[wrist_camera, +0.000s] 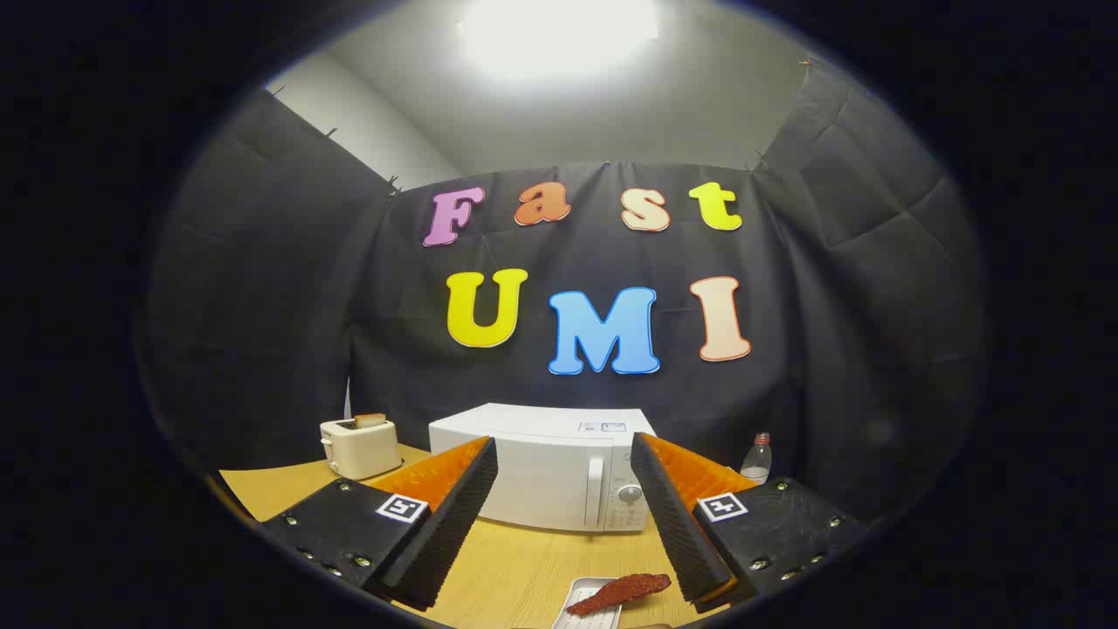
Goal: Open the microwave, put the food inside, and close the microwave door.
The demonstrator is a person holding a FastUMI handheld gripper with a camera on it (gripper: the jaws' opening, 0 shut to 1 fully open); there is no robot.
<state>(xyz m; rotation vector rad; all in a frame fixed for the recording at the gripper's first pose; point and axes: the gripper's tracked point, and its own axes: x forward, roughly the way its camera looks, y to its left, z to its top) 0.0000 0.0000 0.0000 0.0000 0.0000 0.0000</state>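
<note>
Claw (pixel 563 515): released, its two fingers spread wide and holding nothing, raised above the table.
Table (pixel 515 568): light wood surface carrying everything here.
Microwave (pixel 546 467): white, door closed, upright handle beside a round knob; it stands beyond the fingers, seen in the gap between them.
Food (pixel 622 591): a reddish-brown strip lying across a small white tray (pixel 583 609), low between the fingers, nearer the right one.
Toaster (pixel 360 446): cream, a slice of bread sticking up from it, left of the microwave.
Bottle (pixel 756 459): clear plastic, right of the microwave, by the black cloth wall.
</note>
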